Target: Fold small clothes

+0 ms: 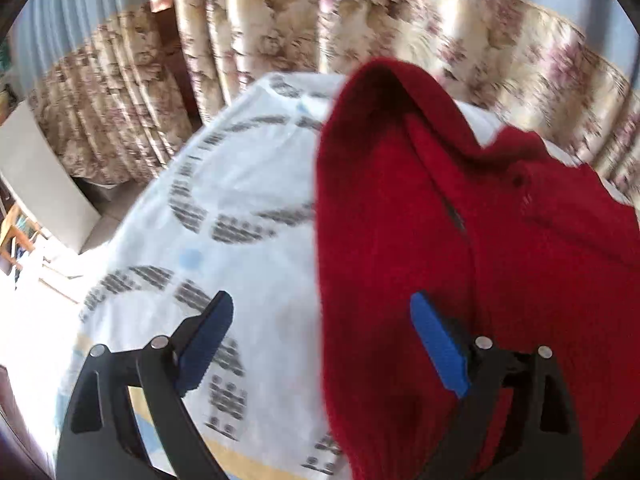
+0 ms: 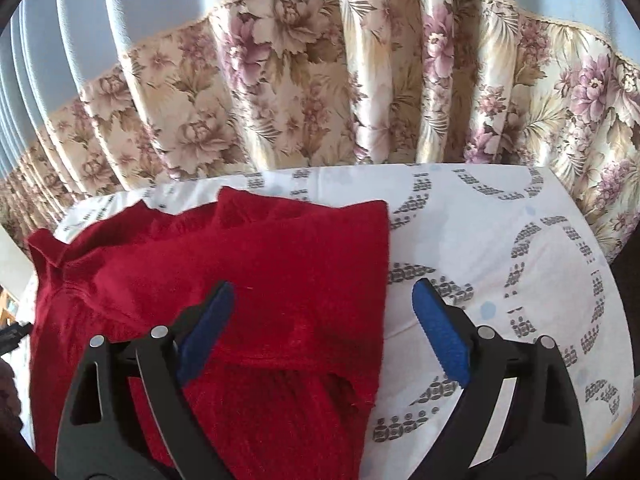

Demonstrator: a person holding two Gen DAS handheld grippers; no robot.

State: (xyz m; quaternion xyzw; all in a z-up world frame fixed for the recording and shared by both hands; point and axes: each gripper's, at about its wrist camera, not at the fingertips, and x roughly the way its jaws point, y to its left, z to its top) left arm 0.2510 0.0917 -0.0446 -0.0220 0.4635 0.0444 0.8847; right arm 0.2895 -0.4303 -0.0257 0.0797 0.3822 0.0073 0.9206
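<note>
A red sweater [image 2: 224,280] lies on a bed with a white sheet [image 2: 500,248] that has grey ring patterns. Flowery curtains [image 2: 280,92] hang just behind the bed.

The sweater looks partly folded. In the right wrist view its right side makes a straight, neat edge, and a sleeve seems to be laid across the body. A ribbed band crosses the near part. In the left wrist view the sweater's left side is not flat: one part stands up in a tall hump, and the collar with a small button shows near it.

The left gripper [image 1: 322,340] hangs over the left edge of the sweater. Its jaws are wide open and hold nothing. One blue pad is above the sheet and the other is above the red cloth. This picture is blurry.

The right gripper [image 2: 324,328] hangs over the right edge of the sweater. Its jaws are wide open too and hold nothing. One pad is over the red cloth and the other over the sheet.

I think the side folds are being done and both grippers are between grabs. Next, the raised left part likely needs to be pressed flat or tucked in. After that, the jaws should close on the near edge at both sides and carry it toward the collar. They should pinch only the sweater, not the sheet under it.
</note>
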